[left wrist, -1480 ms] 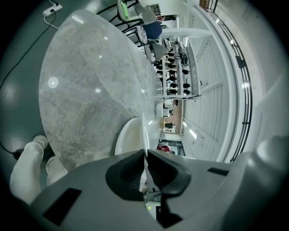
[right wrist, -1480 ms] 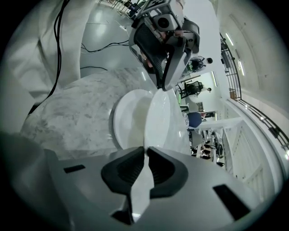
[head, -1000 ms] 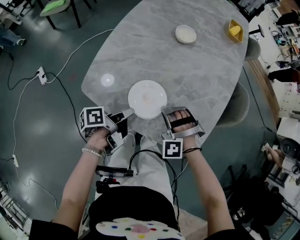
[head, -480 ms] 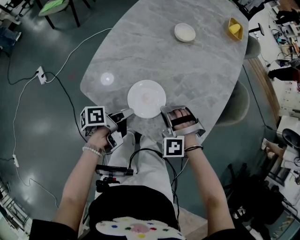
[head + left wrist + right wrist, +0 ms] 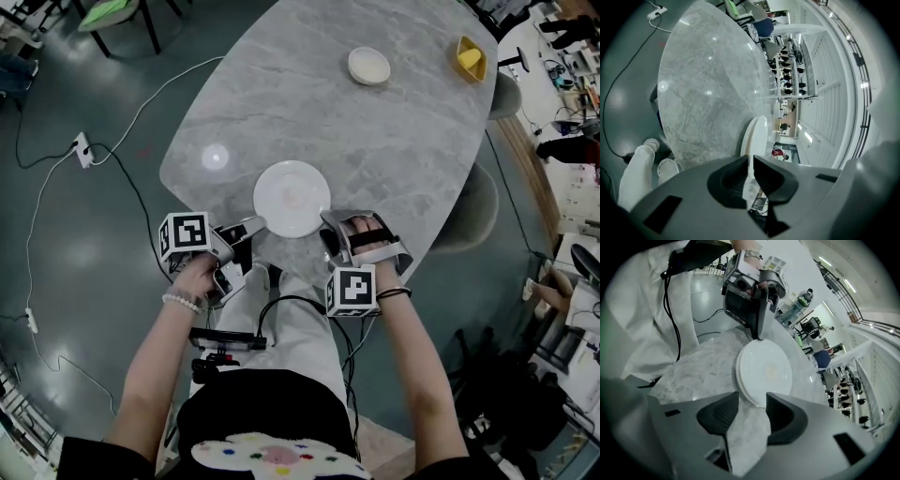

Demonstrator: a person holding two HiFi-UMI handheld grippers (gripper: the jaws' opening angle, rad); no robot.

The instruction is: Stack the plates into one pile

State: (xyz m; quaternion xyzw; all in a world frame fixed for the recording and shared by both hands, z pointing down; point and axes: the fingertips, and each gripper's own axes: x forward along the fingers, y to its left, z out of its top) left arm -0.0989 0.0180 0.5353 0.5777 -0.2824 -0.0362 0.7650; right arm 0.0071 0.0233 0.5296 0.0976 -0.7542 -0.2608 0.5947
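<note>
Grey marble makes up the oval table [image 5: 394, 150]. The big plate [image 5: 292, 198] lies close to its near edge, while the small plate [image 5: 369, 66] sits well apart at the far end, near a yellow dish [image 5: 472, 58]. The left claw [image 5: 255, 226] is pinching the big plate's rim on the left side: in the left gripper view the white edge runs straight into the narrow gap between the two jaws. The right claw [image 5: 327, 227] is spread, with the plate's opposite rim just at the mouth of its jaws but not pressed by them. I cannot tell whether the plate is lifted off the marble. The main risk, as I judge it, is the one-sided hold. A glazed rim pinched at a single spot can pivot or slide out if the plate is raised before the right claw closes, and so near the edge it could tip off toward the floor [image 5: 84, 234]. A shallow or off-centre bite by the right claw may shove the plate against the left hold instead of seizing it. The two plates are far apart, so either one, carried tilted, could slip. Setting the big plate on top of the small one would also likely leave a wobbly pile.
</note>
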